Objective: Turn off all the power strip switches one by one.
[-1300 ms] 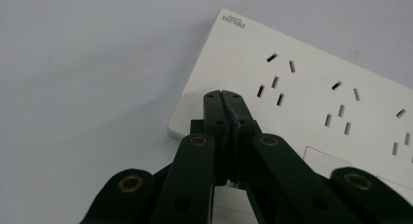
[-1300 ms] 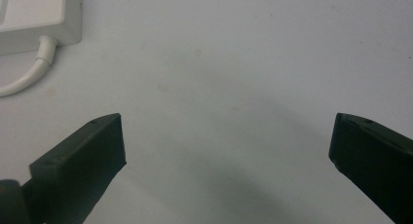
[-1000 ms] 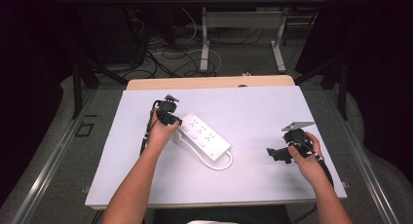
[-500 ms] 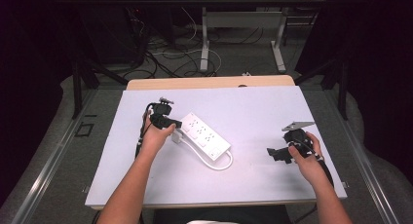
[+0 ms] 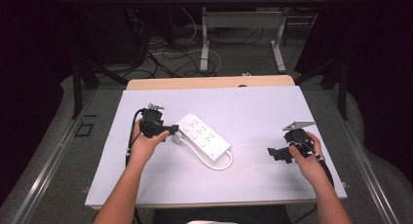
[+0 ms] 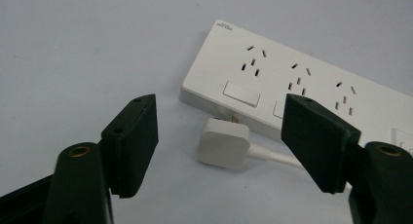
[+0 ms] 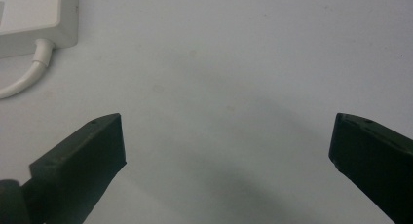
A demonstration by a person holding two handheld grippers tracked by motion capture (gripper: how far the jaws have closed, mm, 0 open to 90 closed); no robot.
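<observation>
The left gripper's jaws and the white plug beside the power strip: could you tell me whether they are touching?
Apart. The left gripper view shows the left gripper open, its jaws either side of the white plug, with bare table visible between each jaw and the plug.

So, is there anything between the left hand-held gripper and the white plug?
Nothing visible. The left hand-held gripper is open, and the plug lies on bare table between its jaws, beside the power strip.

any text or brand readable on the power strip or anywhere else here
Small grey brand mark on the top corner of the white power strip, in the left gripper view: too small and blurred to read.
White plug lying beside the strip: no marking visible.
White table sheet and both pairs of black jaws: no text visible.
</observation>
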